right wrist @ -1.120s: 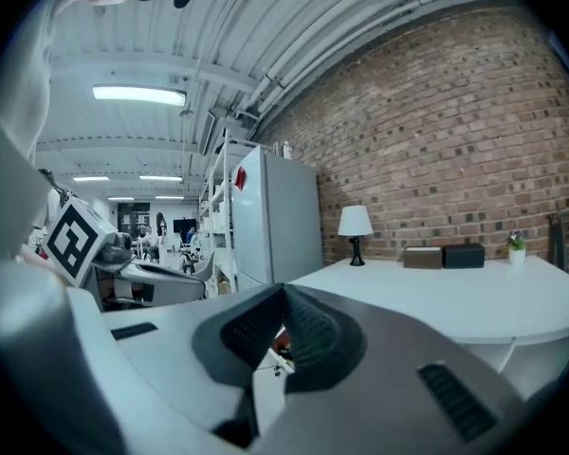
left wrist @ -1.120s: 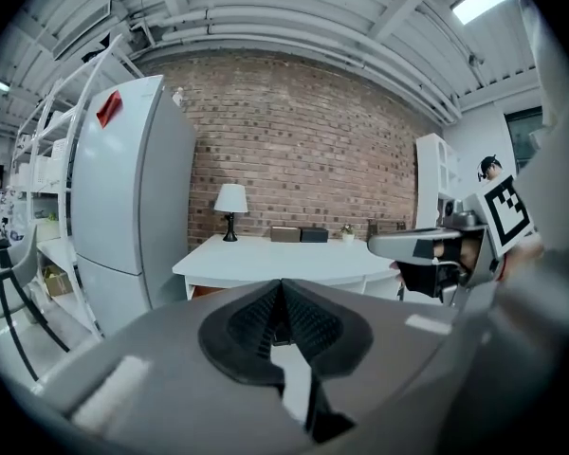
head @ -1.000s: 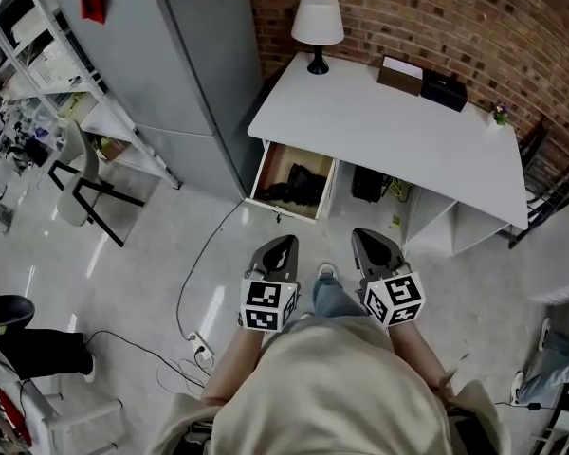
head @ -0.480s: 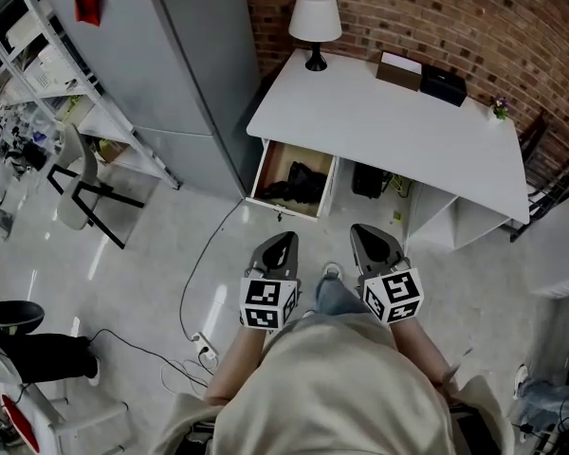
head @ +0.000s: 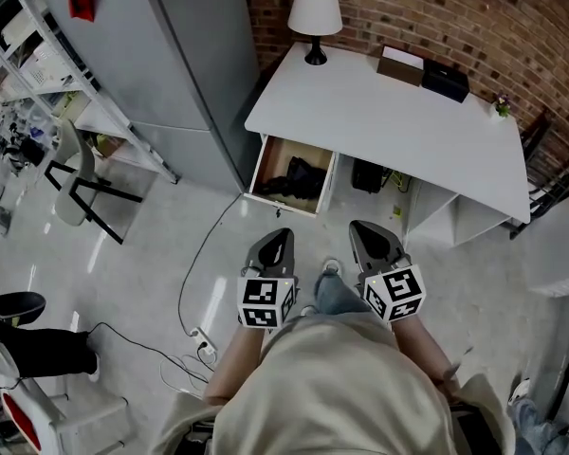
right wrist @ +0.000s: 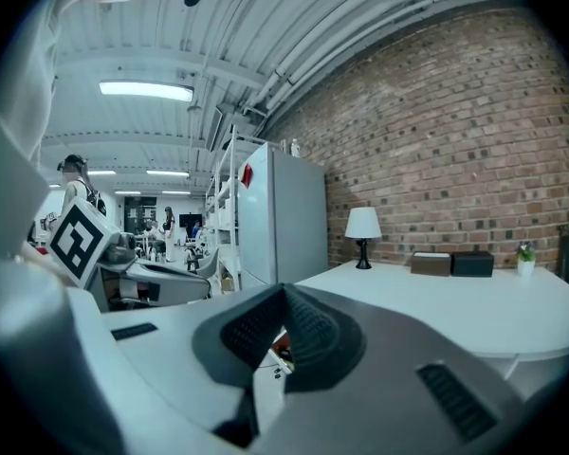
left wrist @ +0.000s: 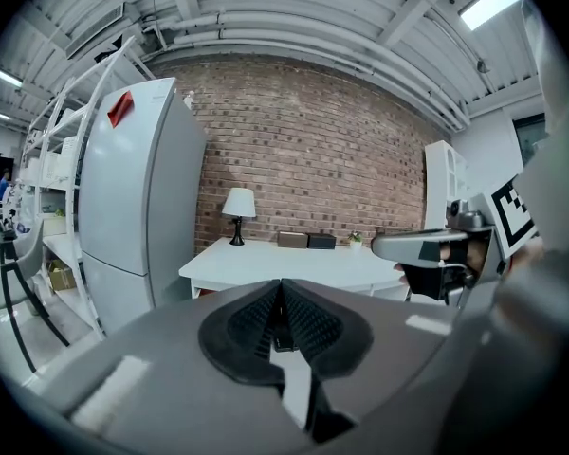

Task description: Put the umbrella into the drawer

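Observation:
The white desk (head: 398, 126) stands against the brick wall, and its left drawer (head: 263, 169) is pulled out. A black folded umbrella (head: 299, 180) lies inside the drawer. My left gripper (head: 278, 237) and right gripper (head: 365, 230) hover side by side over the floor, well short of the drawer and pointing towards it. Both are shut with nothing between the pads. In the left gripper view the pads of the left gripper (left wrist: 281, 287) meet, and the desk shows beyond them. The right gripper (right wrist: 284, 297) looks the same in its own view.
A grey fridge (head: 171, 55) stands left of the desk, with metal shelving (head: 38, 55) and a chair (head: 76, 173) further left. On the desk are a lamp (head: 315, 12) and two boxes (head: 422, 72). A cable (head: 194, 273) runs across the floor. A dark bag (head: 367, 176) sits under the desk.
Both grippers stay shut in the same place; only the head view shifts slightly.

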`<state>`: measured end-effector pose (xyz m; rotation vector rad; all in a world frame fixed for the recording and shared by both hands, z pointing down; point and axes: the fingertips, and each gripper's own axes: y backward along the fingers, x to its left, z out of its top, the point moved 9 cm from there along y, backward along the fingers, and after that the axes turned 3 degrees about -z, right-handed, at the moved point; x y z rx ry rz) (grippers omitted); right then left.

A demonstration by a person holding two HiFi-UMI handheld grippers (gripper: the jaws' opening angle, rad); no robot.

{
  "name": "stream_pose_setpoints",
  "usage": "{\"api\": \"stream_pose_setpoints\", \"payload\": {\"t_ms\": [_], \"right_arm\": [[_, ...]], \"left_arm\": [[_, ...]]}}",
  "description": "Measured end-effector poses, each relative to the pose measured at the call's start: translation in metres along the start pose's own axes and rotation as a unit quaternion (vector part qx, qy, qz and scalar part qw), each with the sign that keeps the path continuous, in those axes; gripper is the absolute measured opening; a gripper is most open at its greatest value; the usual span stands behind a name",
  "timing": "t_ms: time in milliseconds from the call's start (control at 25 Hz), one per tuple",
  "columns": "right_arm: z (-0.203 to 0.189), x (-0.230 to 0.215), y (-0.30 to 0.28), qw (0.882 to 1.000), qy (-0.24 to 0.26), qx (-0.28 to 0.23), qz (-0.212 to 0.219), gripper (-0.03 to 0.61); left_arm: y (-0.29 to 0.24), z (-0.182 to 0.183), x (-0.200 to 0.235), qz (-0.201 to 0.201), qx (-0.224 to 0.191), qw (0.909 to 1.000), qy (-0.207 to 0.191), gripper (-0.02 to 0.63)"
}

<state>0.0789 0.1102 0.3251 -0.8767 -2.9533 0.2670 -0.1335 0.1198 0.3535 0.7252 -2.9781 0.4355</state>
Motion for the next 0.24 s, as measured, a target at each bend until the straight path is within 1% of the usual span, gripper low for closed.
{"api": "stream_pose_setpoints", "payload": {"t_ms": [240], "right_arm": [[-0.0010, -0.0031, -0.0076, 1.000, 0.002, 0.004, 0.003, 0.002]], "left_arm": [[-0.0068, 0.0033, 0.0054, 0.006, -0.005, 1.0000, 0.004, 0.012]]}}
